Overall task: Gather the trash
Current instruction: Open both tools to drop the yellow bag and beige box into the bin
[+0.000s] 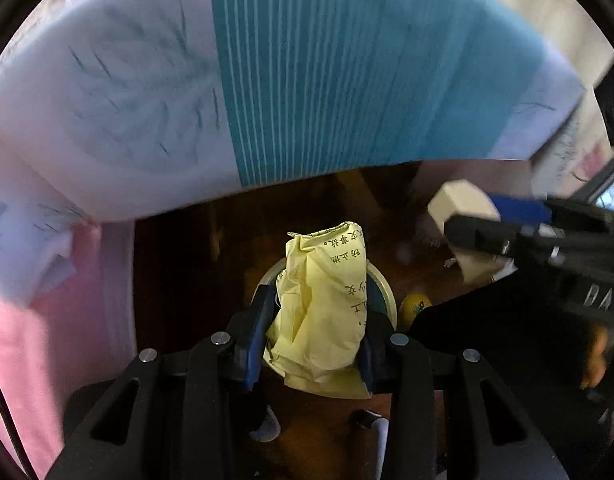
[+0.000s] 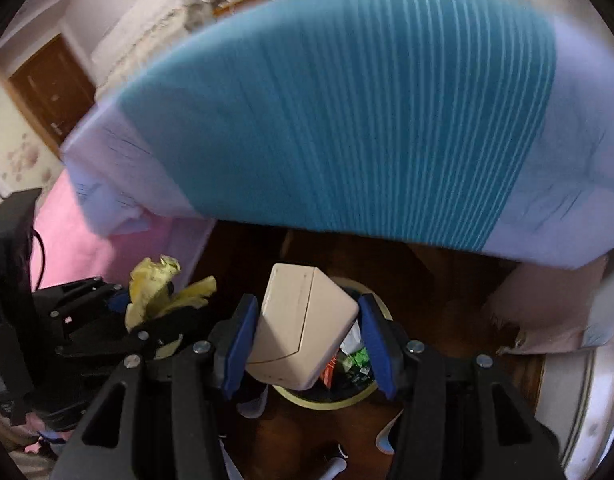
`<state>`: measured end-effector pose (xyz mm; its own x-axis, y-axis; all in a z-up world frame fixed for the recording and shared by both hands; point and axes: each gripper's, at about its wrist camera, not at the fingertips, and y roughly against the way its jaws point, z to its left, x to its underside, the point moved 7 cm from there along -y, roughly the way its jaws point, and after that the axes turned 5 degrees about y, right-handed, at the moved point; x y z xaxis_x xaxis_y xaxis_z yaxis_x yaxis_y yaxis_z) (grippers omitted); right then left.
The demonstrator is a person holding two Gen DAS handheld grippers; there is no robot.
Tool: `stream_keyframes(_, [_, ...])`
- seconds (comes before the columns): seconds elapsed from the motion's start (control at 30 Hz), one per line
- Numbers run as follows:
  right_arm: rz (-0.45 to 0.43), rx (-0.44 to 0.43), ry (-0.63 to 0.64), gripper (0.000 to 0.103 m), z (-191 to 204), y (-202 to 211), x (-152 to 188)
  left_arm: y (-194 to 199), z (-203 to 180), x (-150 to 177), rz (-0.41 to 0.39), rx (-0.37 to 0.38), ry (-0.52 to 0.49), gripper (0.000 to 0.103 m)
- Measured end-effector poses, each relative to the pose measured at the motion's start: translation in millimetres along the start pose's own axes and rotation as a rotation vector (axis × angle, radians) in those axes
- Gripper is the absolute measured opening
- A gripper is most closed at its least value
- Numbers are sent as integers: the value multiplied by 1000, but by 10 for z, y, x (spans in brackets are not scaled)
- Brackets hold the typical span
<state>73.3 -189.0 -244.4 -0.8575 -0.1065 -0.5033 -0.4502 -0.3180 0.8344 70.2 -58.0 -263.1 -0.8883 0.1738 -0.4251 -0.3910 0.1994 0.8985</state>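
My left gripper [image 1: 315,312] is shut on a crumpled yellow paper wrapper [image 1: 323,304] with black printed characters. Below it stands a round trash bin [image 1: 387,292] on the dark wooden floor. My right gripper [image 2: 307,332] is shut on a cream cardboard box [image 2: 303,324], held tilted above the same trash bin [image 2: 367,392], which holds red and green wrappers. In the left wrist view the right gripper [image 1: 467,220] with its box [image 1: 459,200] shows at the right. The left gripper [image 2: 147,304] with the yellow wrapper [image 2: 159,288] appears at the left of the right wrist view.
A bed with a teal-striped white cover [image 1: 327,80] overhangs the scene, with a pink sheet [image 1: 47,340] at the left. A yellow round object [image 1: 415,306] lies beside the bin. A brown door [image 2: 55,88] stands at the far left. Pinkish cloth [image 2: 547,308] lies at the right.
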Motion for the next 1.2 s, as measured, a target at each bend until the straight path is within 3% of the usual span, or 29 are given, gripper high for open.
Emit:
stream_keyframes(0.27, [93, 42, -139, 52, -258, -716, 460, -567, 152, 118, 62, -59, 74, 37])
stream_keyframes(0.6, [122, 33, -145, 53, -223, -898, 435, -878, 251, 205, 152, -63, 125, 38])
stream_keyframes(0.93, [144, 34, -253, 53, -433, -1083, 452, -994, 339, 149, 190, -50, 166, 39])
stream_keyframes(1.07, [152, 33, -267, 53, -442, -1126, 440, -980, 312, 153, 187, -56, 143, 45])
stream_keyframes(1.1, [152, 31, -267, 57, -443, -1131, 433, -983, 304, 156, 187, -60, 137, 48])
stream_keyframes(1.17, [146, 31, -260, 71, -426, -1134, 416, -983, 289, 156, 183, -72, 125, 66])
stream_keyframes(1.2, [143, 31, -257, 77, -430, -1130, 412, -978, 289, 154, 181, -83, 121, 70])
